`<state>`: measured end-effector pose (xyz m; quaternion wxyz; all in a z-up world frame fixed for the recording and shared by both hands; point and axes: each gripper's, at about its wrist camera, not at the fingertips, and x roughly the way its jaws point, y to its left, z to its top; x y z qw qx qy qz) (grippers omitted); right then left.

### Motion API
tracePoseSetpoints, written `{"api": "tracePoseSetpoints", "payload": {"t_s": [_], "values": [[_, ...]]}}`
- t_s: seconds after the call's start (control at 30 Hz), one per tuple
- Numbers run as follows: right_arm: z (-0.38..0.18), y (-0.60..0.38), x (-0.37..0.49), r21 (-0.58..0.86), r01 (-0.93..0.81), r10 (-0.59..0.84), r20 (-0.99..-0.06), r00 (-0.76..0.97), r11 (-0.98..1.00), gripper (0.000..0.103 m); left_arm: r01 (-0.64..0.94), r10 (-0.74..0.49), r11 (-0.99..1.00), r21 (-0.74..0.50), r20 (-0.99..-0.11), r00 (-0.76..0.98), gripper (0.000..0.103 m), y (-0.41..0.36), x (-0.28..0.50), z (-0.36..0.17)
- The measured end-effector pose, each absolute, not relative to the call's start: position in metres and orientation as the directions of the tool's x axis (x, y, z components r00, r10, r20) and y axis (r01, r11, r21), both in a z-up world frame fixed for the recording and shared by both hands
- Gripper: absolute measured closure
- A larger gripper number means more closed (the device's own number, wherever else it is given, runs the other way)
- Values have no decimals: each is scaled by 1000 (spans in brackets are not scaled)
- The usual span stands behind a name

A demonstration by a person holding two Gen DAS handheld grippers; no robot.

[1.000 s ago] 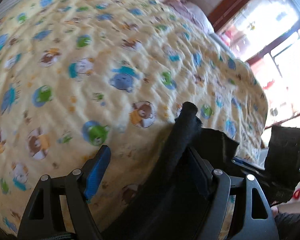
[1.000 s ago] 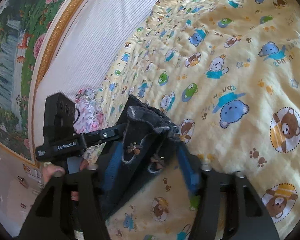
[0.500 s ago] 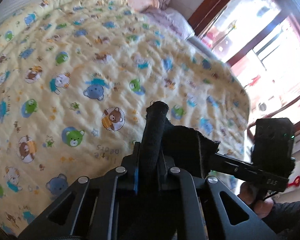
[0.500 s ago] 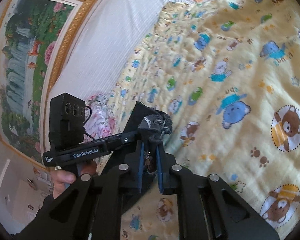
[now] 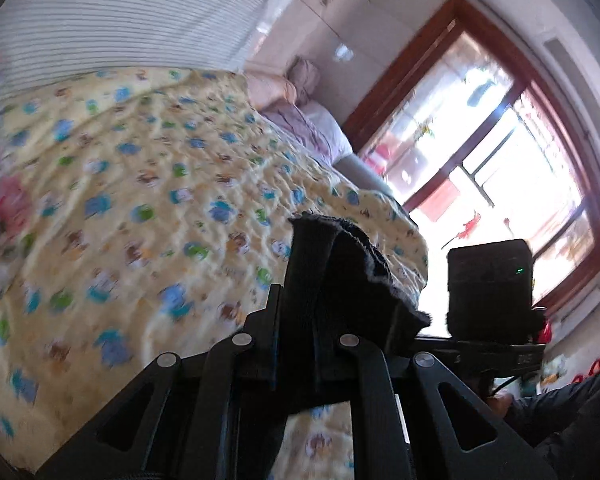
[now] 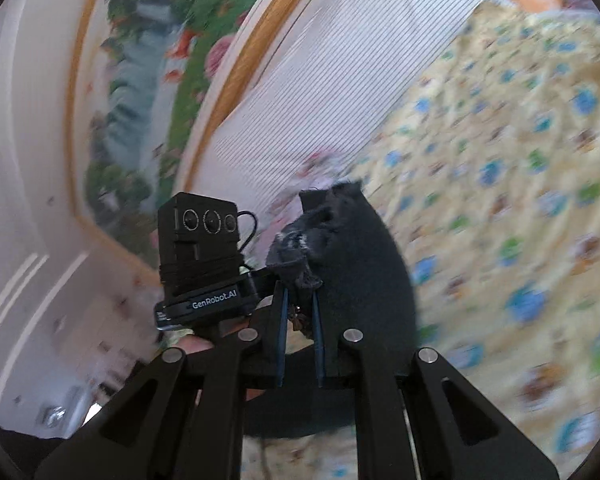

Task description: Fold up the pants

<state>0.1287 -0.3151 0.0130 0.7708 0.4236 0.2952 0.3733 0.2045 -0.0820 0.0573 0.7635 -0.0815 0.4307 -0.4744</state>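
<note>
The dark pants [image 5: 332, 272] are pinched in both grippers and held up above the bed. In the left wrist view my left gripper [image 5: 296, 312] is shut on a thick dark edge of the pants that stands up between the jaws. In the right wrist view my right gripper [image 6: 300, 304] is shut on a frayed corner of the pants [image 6: 364, 264], and the rest hangs to the right of the jaws. The right gripper shows in the left wrist view [image 5: 492, 296]; the left gripper shows in the right wrist view [image 6: 204, 256]. Both views are blurred.
A yellow quilt with cartoon animals [image 5: 140, 208] covers the bed below. A striped white headboard [image 5: 120, 24] and pillows [image 5: 300, 120] lie at the far end. A window [image 5: 500, 152] is to the right. A framed painting [image 6: 140, 80] hangs on the wall.
Both grippers closed on the pants, then lifted them and tilted upward, so the bed has dropped lower and the wall, window and painting have come into view.
</note>
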Motion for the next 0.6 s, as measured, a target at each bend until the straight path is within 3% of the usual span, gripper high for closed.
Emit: {"api": "tracePoseSetpoints", "payload": {"t_s": [0.27,0.6], "values": [[-6,-245,130,885,-352,909,-161,385,306,91,530,-780,608,-591,-568,262,93,7,179,23],[-41,-186,129,873,-342,933,-288,217,348,91,337,-729,685,-646,-617,297,95,63,150,-38]]}}
